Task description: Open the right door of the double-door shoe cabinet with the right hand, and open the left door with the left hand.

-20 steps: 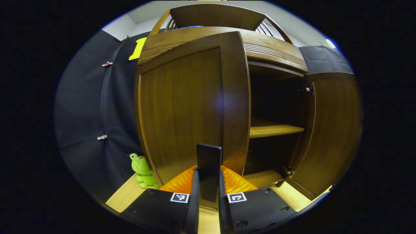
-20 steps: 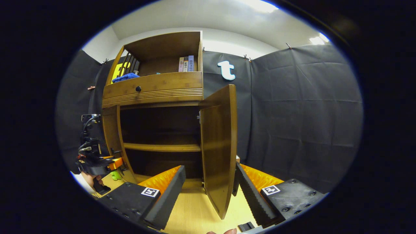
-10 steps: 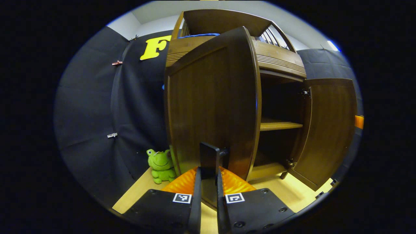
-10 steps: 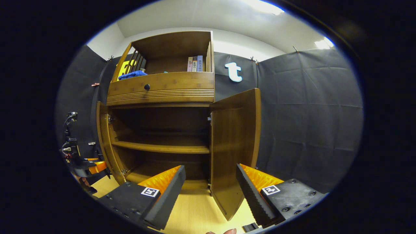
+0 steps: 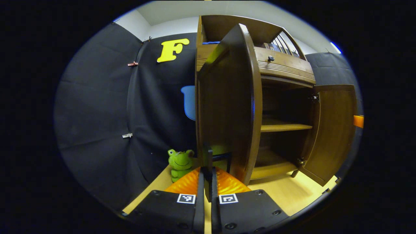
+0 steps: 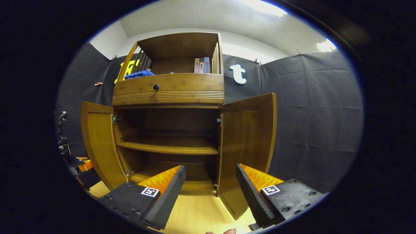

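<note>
The wooden shoe cabinet [image 6: 169, 92] stands with both lower doors swung out. In the left gripper view the left door [image 5: 227, 97] is edge-on to me, and my left gripper [image 5: 208, 177] is shut on its black bar handle [image 5: 208, 159]. The right door [image 5: 331, 130] hangs open beyond it. In the right gripper view the right door [image 6: 247, 146] and left door [image 6: 97, 143] flank the dark inside with its shelf [image 6: 169, 149]. My right gripper [image 6: 210, 175] is open and holds nothing, a little back from the right door. The left gripper [image 6: 76, 164] shows at the far left.
A green frog plush [image 5: 180, 162] sits on the light wooden floor [image 6: 195, 214] left of the cabinet. Above the doors are a drawer with a dark knob [image 6: 156, 86], a blue cloth [image 6: 138, 74] and books [image 6: 201, 65]. Black cloth walls close in on both sides.
My left gripper has pulled the left door from almost closed to wide open. My right gripper stays open and has drawn back from the right door, which swung further out.
</note>
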A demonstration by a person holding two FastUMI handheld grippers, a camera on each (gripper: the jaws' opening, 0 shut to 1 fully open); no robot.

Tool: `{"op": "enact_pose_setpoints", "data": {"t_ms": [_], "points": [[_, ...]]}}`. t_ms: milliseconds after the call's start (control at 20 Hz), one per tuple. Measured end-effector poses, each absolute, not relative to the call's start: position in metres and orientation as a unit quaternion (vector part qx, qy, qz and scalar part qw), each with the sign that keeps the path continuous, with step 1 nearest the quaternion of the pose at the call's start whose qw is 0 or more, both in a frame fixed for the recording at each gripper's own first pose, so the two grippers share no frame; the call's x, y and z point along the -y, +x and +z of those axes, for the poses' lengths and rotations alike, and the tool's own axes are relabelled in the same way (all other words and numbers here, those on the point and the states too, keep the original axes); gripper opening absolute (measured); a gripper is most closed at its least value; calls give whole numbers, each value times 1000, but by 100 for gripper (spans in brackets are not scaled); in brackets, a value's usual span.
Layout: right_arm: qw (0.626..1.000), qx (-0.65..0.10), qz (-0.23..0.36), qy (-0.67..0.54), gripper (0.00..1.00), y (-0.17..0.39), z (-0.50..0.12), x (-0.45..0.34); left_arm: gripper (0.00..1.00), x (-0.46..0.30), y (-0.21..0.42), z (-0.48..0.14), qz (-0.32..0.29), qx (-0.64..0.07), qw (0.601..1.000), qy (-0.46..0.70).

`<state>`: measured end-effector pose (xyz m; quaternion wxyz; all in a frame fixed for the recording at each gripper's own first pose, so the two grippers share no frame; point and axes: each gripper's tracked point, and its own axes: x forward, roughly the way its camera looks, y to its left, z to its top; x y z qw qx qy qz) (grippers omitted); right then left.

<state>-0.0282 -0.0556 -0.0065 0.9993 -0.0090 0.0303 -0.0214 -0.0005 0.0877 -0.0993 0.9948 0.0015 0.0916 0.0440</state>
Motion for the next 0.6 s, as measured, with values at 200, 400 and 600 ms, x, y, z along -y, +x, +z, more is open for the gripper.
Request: {"op": "enact_pose_setpoints", "data": {"t_ms": [200, 400, 600], "points": [[999, -27, -20, -2, 99, -31, -3, 42, 9, -113, -8, -97, 52, -87, 995, 2], [999, -30, -21, -7, 98, -36, -5, 32, 2, -142, -15, -96, 53, -91, 994, -17], [999, -29, -24, -13, 100, -39, -4, 22, 8, -144, -27, -89, 36, -83, 996, -19]]}}
